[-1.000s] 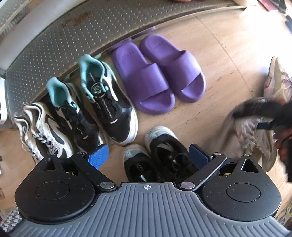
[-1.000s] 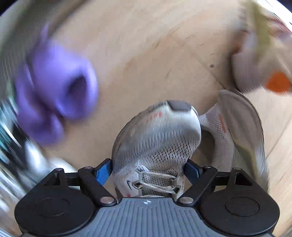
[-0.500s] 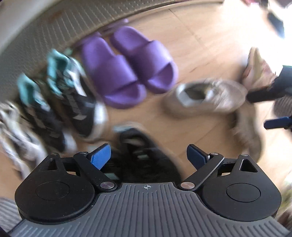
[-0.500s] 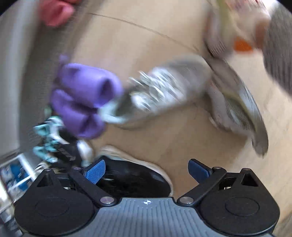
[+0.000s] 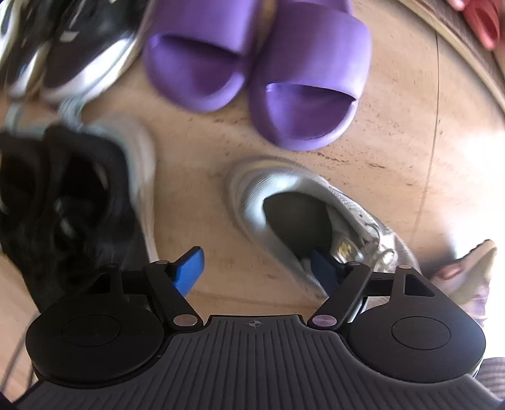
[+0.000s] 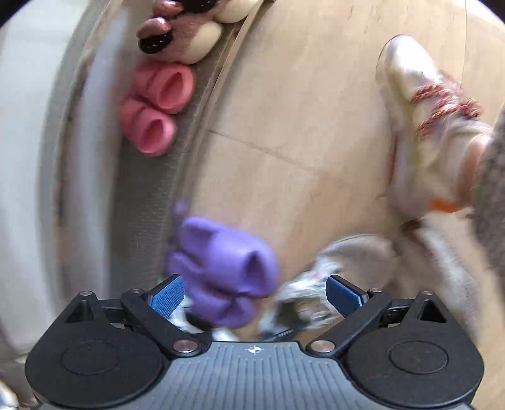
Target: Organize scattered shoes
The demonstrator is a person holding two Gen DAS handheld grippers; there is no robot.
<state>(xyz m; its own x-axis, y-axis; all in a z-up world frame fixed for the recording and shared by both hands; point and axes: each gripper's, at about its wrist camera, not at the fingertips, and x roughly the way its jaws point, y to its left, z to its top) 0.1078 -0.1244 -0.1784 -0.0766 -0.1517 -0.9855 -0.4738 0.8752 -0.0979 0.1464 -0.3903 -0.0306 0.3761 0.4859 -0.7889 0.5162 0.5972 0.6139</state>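
A grey mesh sneaker (image 5: 303,202) lies on the wooden floor just below a pair of purple slides (image 5: 258,72). My left gripper (image 5: 255,268) is open low over it, its right finger inside the sneaker's opening and its left finger outside over bare floor. Black sneakers (image 5: 69,195) lie to the left, blurred. My right gripper (image 6: 255,295) is open and empty, above the purple slides (image 6: 224,268) and the grey sneaker (image 6: 312,284), both blurred. A beige sneaker with red laces (image 6: 432,120) lies at the right.
A grey dotted mat (image 6: 148,195) runs along the wall with pink slippers (image 6: 157,104) and dark shiny shoes (image 6: 176,28) on it. More black-and-white sneakers (image 5: 72,47) stand left of the purple slides. Another pale shoe (image 5: 467,274) lies at the right edge.
My right gripper let go of the grey sneaker, which now lies on the floor by the purple slides, and pulled away. My left gripper moved right and down onto that sneaker.
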